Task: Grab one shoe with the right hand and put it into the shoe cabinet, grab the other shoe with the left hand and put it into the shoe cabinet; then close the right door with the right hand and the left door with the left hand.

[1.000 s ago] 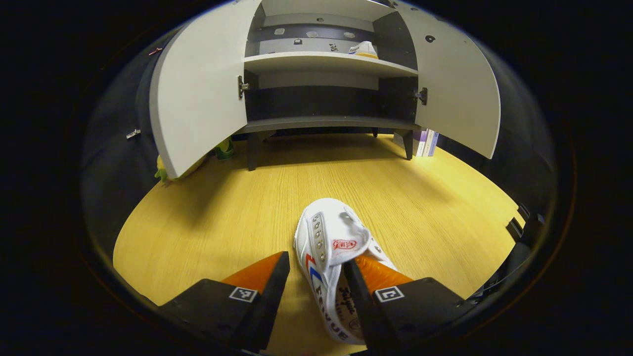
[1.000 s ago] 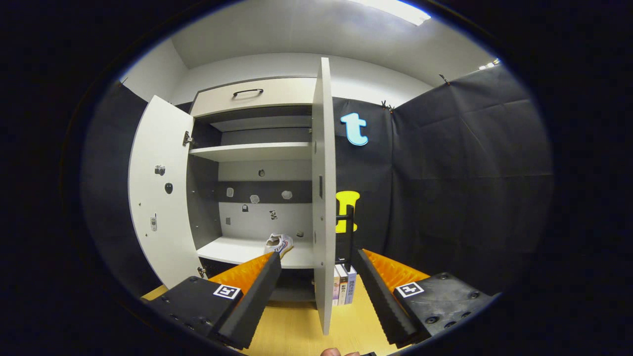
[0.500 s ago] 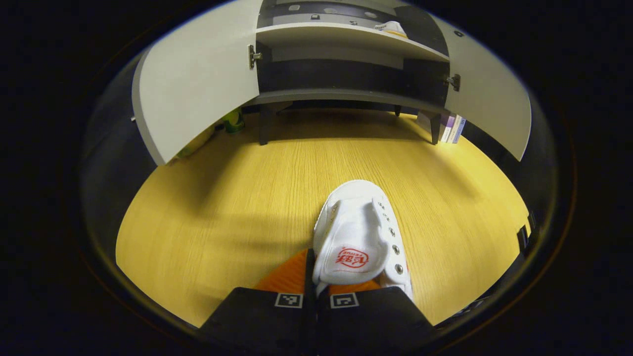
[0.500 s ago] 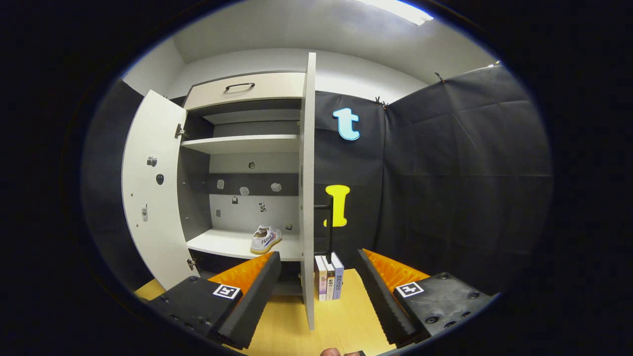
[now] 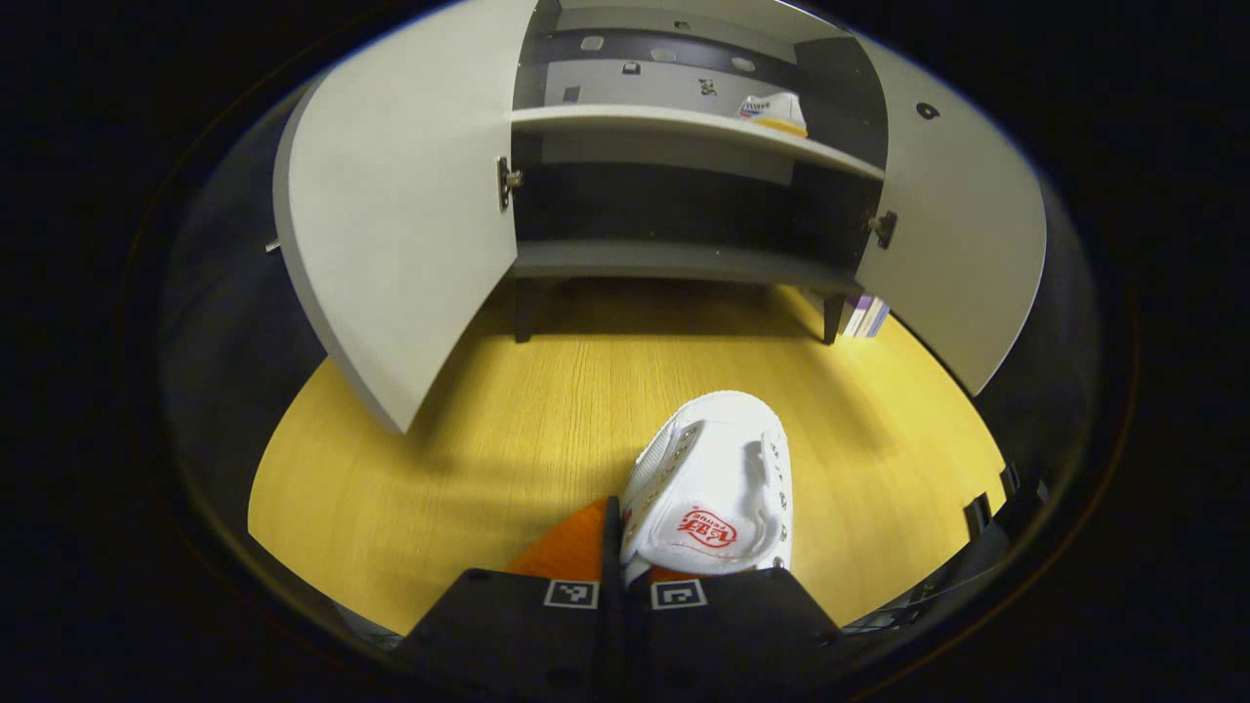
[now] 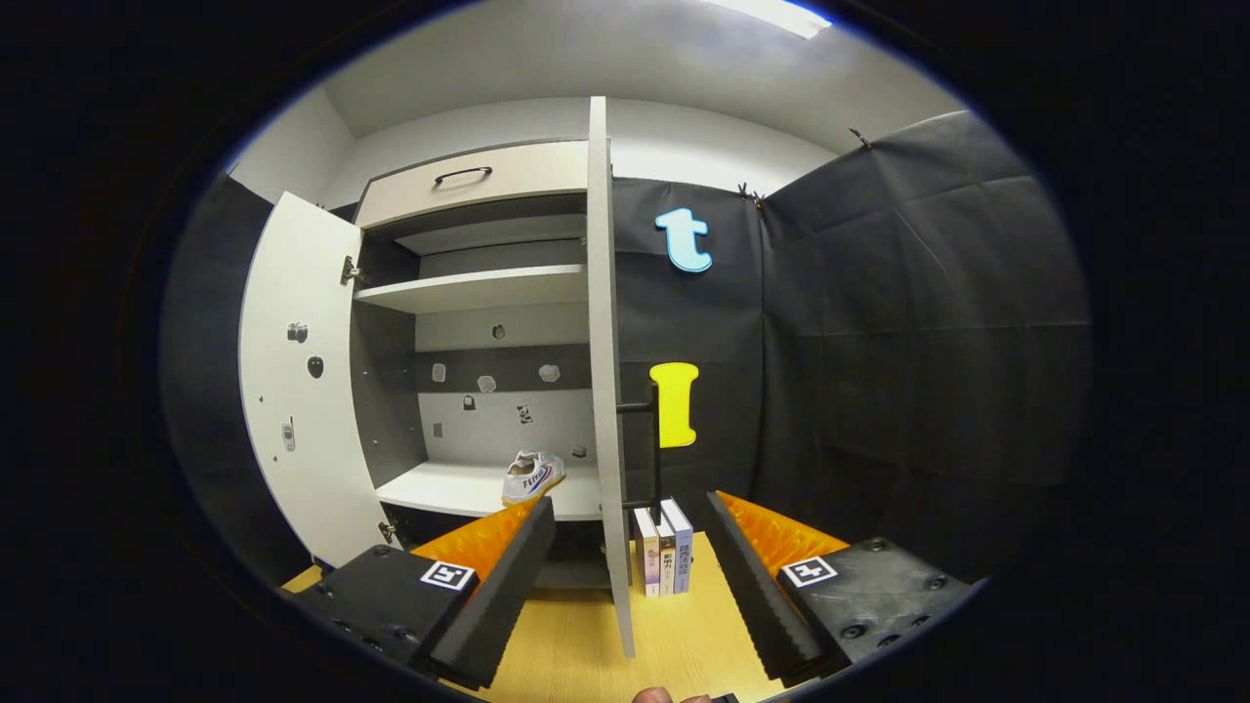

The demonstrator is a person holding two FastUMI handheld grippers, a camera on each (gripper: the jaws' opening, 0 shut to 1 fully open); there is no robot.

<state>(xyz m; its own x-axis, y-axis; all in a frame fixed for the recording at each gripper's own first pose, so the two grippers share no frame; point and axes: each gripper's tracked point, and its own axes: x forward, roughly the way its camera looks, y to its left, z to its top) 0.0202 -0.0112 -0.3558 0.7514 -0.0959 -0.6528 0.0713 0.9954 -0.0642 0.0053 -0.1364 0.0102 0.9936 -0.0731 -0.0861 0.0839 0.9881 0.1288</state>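
One white canvas lace-up shoe with a pale yellow sole (image 6: 532, 475) is already stood on the white middle shelf (image 6: 459, 488) of the grey-and-white shoe cabinet (image 5: 684, 146), toward that shelf's right end, so the right hand's share of the carrying is judged done. The second white canvas shoe with a red logo on its tongue (image 5: 716, 483) is held by the left gripper (image 5: 625, 576), whose fingers are pressed together on the material at the shoe's collar, toe pointing forward toward the cabinet; this pinch at the opening is judged to have been chosen so that the toe can be led onto a shelf first. Whether the shoe is lifted clear of the yellow wood-grain floor (image 5: 547, 391) cannot be told. The white left door (image 5: 400, 225) and the white right door (image 5: 952, 234) are both swung wide, which leaves the shelves reachable. The right gripper (image 6: 630, 576) is held with its fingers well apart and nothing between them, facing the front edge of the right door, a stance judged to be in readiness for pushing that door closed. A few upright books with pale and purple spines (image 6: 662, 547) are stood on the floor just beside the cabinet's right side, behind the open right door.
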